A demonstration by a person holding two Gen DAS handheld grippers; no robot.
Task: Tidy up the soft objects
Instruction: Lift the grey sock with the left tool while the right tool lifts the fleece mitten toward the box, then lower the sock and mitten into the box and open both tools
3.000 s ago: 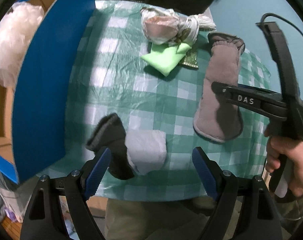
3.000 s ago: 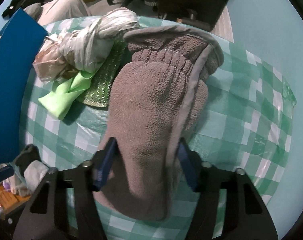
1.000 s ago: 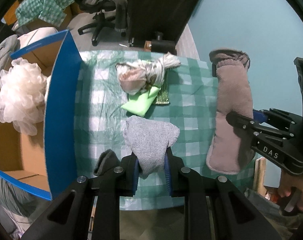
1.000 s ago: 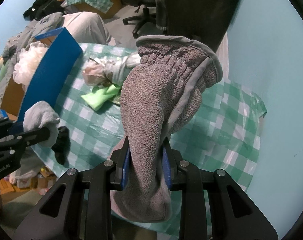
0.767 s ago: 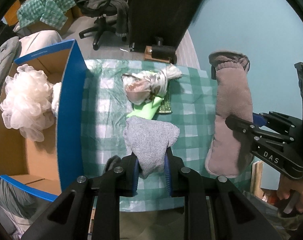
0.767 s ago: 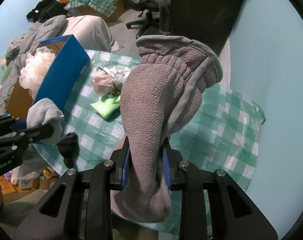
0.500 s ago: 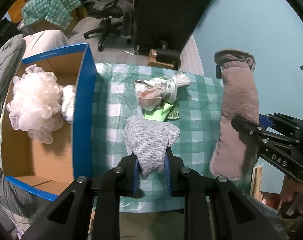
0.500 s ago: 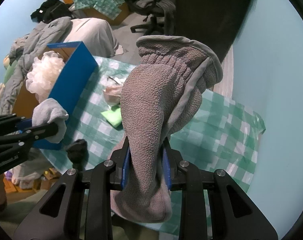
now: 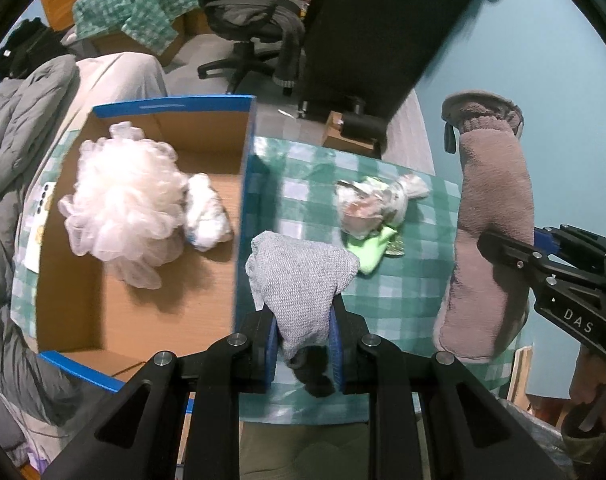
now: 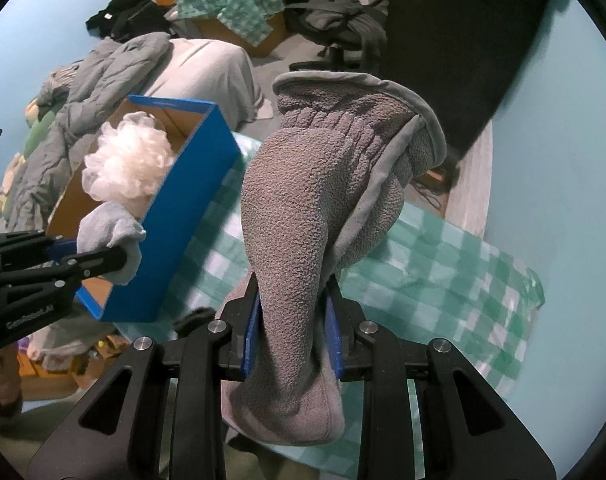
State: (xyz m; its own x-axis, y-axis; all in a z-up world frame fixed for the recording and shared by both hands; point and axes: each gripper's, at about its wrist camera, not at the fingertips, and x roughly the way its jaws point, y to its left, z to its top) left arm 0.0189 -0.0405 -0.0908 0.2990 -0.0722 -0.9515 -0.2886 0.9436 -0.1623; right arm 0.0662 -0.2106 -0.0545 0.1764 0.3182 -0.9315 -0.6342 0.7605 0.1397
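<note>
My left gripper (image 9: pixel 303 332) is shut on a light grey knit sock (image 9: pixel 299 276) and holds it in the air beside the right wall of the blue cardboard box (image 9: pixel 243 208). The sock also shows in the right wrist view (image 10: pixel 111 236). My right gripper (image 10: pixel 291 332) is shut on a brown-grey fleece mitten (image 10: pixel 315 208), lifted above the checked table (image 10: pixel 443 264). The mitten hangs at the right in the left wrist view (image 9: pixel 491 232). The box holds a white mesh pouf (image 9: pixel 123 204) and a white wad (image 9: pixel 207 212).
On the green checked tablecloth (image 9: pixel 403 292) lie a knotted plastic bag (image 9: pixel 375 204), a light green cloth (image 9: pixel 371 252) and a dark sock (image 9: pixel 315 372) near the front edge. An office chair (image 9: pixel 251 28) and piled clothes stand beyond the table.
Both grippers have risen with their loads and the left one has shifted left, so the open box and its contents now show more fully.
</note>
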